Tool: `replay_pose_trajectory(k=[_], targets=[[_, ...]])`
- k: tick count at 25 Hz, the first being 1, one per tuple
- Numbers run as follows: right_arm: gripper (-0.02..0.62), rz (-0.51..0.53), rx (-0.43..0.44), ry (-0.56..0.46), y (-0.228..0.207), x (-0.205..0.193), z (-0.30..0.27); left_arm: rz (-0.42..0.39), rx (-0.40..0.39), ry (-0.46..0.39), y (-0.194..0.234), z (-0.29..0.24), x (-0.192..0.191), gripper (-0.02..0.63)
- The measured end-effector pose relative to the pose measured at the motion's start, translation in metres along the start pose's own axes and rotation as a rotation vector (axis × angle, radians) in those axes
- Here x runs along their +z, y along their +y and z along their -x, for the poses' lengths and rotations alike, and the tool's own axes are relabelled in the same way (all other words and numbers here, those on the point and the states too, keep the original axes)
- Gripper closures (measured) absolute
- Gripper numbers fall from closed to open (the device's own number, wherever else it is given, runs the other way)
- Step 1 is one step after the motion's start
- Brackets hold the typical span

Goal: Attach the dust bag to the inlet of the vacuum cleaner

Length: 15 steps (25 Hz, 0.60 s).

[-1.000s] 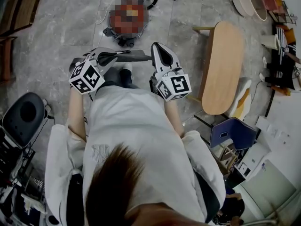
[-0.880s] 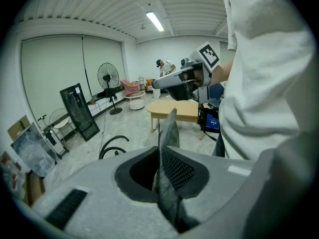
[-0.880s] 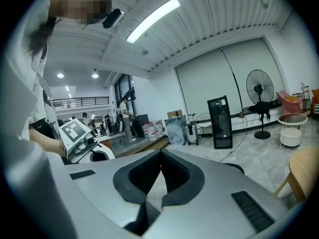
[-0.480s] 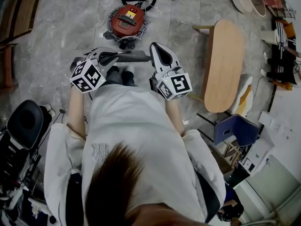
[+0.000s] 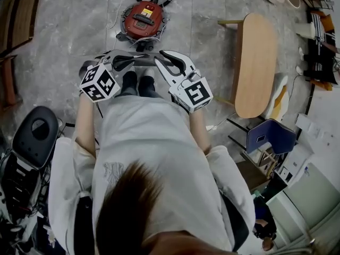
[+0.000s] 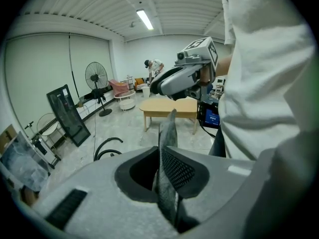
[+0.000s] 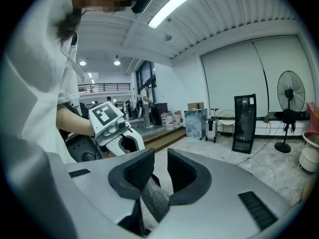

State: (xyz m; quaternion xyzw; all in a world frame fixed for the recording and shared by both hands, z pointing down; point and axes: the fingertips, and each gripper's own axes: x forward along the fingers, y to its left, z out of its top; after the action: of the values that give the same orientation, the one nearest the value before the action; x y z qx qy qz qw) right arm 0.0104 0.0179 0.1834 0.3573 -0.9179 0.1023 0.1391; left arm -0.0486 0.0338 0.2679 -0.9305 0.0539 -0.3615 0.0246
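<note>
The left gripper (image 5: 127, 62) clamps the dust bag (image 5: 147, 61). The right gripper (image 5: 166, 58) has just been opening, with the bag loose between its jaws. The vacuum cleaner (image 5: 142, 20) stands apart on the floor (image 5: 79, 25); attaching is not yet done.

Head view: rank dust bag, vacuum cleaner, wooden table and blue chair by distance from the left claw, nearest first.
1. dust bag: pinched in the left claw.
2. vacuum cleaner: just ahead, top centre.
3. wooden table: off to the right.
4. blue chair: lower right of the picture.
</note>
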Motion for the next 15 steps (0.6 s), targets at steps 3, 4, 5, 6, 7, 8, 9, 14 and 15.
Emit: replay_pose_trajectory(k=[3, 4, 5, 6, 7, 8, 9, 14, 15], targets=[[0.485, 0.005, 0.043, 0.045, 0.006, -0.016, -0.012, -0.001, -0.035, -0.003, 0.0, -0.01, -0.007, 0.568], [0.473, 0.011, 0.057, 0.068, 0.009, -0.024, -0.016, 0.0, -0.047, -0.005, -0.001, -0.014, -0.011, 0.568], [0.459, 0.017, 0.067, 0.098, 0.012, -0.032, -0.02, 0.001, -0.058, -0.006, -0.003, -0.017, -0.014, 0.568], [0.445, 0.029, 0.078, 0.134, 0.016, -0.041, -0.023, 0.003, -0.069, -0.006, -0.006, -0.021, -0.017, 0.568], [0.428, 0.054, 0.09, 0.175, 0.019, -0.051, -0.026, 0.005, -0.08, -0.006, -0.008, -0.024, -0.021, 0.568], [0.425, 0.091, 0.101, 0.219, 0.021, -0.061, -0.03, 0.005, -0.09, -0.004, -0.01, -0.028, -0.024, 0.568], [0.423, 0.136, 0.113, 0.265, 0.022, -0.071, -0.033, 0.003, -0.099, -0.002, -0.011, -0.032, -0.026, 0.568], [0.426, 0.37, 0.209, 0.488, 0.024, -0.125, -0.048, -0.005, -0.139, 0.013, -0.02, -0.059, -0.042, 0.568], [0.43, 0.404, 0.233, 0.523, 0.026, -0.135, -0.051, -0.006, -0.148, 0.016, -0.021, -0.063, -0.046, 0.568]])
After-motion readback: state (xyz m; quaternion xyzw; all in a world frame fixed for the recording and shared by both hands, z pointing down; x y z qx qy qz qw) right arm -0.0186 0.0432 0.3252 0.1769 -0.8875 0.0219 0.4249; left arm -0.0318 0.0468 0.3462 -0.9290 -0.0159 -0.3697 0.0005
